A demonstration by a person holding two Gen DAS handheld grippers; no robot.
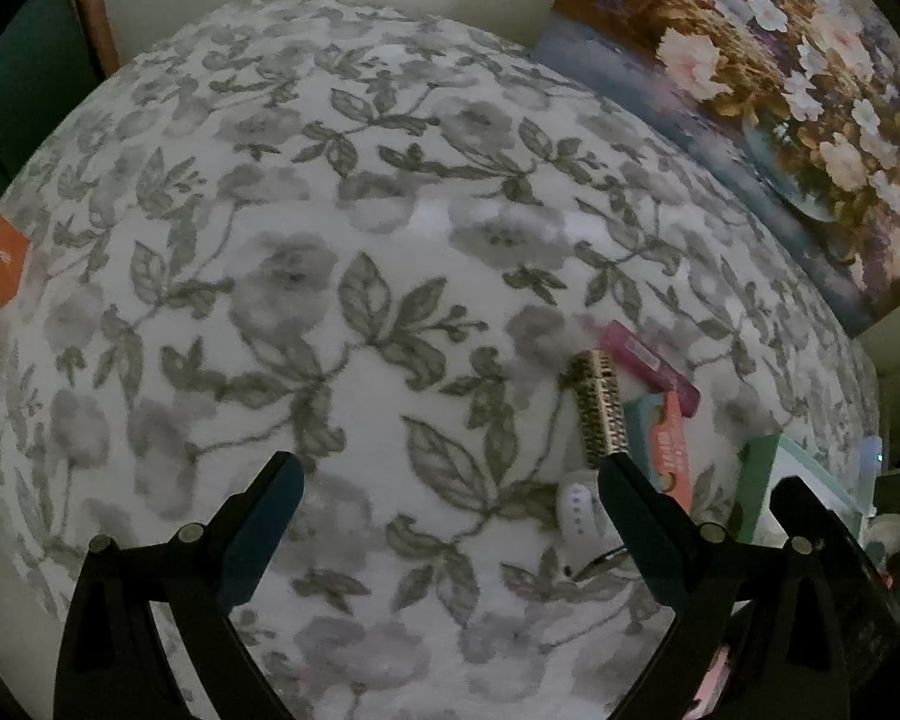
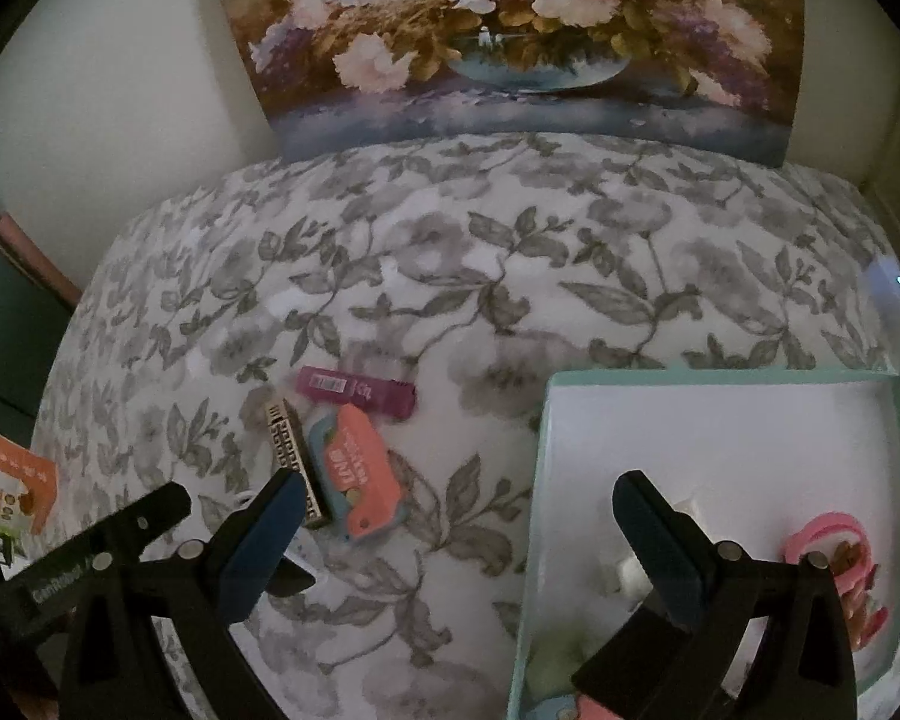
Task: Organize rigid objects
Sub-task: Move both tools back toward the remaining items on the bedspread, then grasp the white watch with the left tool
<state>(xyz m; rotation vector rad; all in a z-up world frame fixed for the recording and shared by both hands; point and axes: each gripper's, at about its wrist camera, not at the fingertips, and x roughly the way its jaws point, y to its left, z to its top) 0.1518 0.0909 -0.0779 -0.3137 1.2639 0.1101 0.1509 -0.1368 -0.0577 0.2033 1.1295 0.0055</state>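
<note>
Both grippers were spread wide and held nothing. The left gripper (image 1: 450, 474) hovered over the floral cloth (image 1: 306, 252) at lower centre. In the right view, the right gripper (image 2: 456, 492) hung above the tray's (image 2: 720, 381) left edge; the brush (image 2: 297, 462), coral card (image 2: 360, 474) and pink tube (image 2: 360, 390) lay together left of centre on the cloth.

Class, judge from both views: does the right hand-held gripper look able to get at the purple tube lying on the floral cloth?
Probably yes. The right hand-held gripper is open, and the purple tube lies uncovered ahead and to the left, apart from the box, with only bare cloth between.
</note>
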